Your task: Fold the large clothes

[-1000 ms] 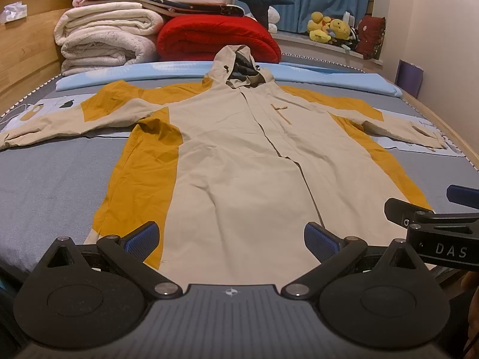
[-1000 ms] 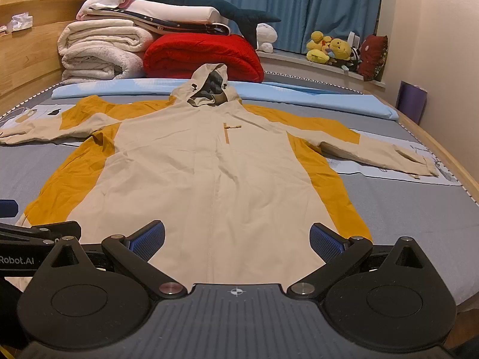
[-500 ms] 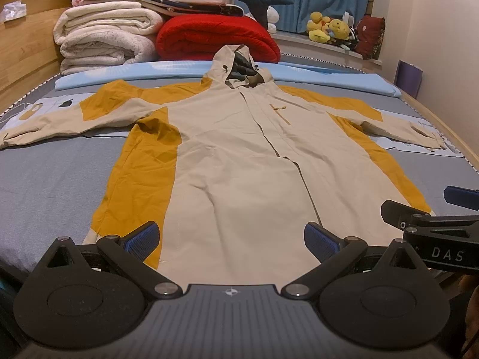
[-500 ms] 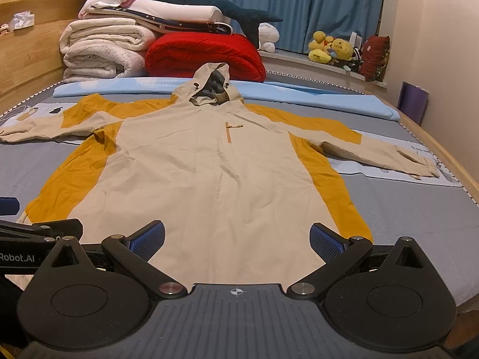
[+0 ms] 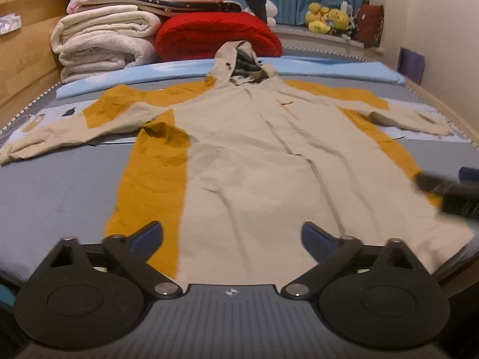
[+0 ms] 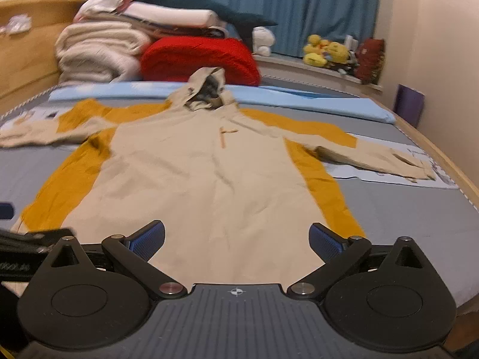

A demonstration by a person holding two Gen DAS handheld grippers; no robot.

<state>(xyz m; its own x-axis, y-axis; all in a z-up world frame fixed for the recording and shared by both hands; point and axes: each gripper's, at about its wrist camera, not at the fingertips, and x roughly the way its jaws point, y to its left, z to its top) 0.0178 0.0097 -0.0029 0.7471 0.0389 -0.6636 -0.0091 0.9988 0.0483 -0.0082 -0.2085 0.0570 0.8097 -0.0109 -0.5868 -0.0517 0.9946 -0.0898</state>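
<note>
A large beige hooded jacket (image 5: 248, 155) with mustard-yellow side panels lies flat on the grey bed, hood at the far end, both sleeves spread out. The right wrist view shows the same jacket (image 6: 209, 173). My left gripper (image 5: 232, 234) hovers above the near hem, left of centre; its jaws are wide and closing slightly, with nothing pinched between the blue pads. My right gripper (image 6: 236, 236) hovers over the hem further right, jaws likewise wide and closing a little, holding nothing. Each gripper shows blurred at the edge of the other's view.
Folded white blankets (image 5: 101, 45) and a red duvet (image 5: 215, 36) are stacked at the far end of the grey bed (image 5: 54, 185). A light blue mat (image 6: 299, 101) lies behind the hood. Plush toys (image 6: 326, 52) sit on the sill. A wooden headboard (image 5: 24, 59) runs along the left.
Both views have shifted slightly and turned blurry. The two pairs of pads stand a touch closer together than before. The jacket lies as it did.
</note>
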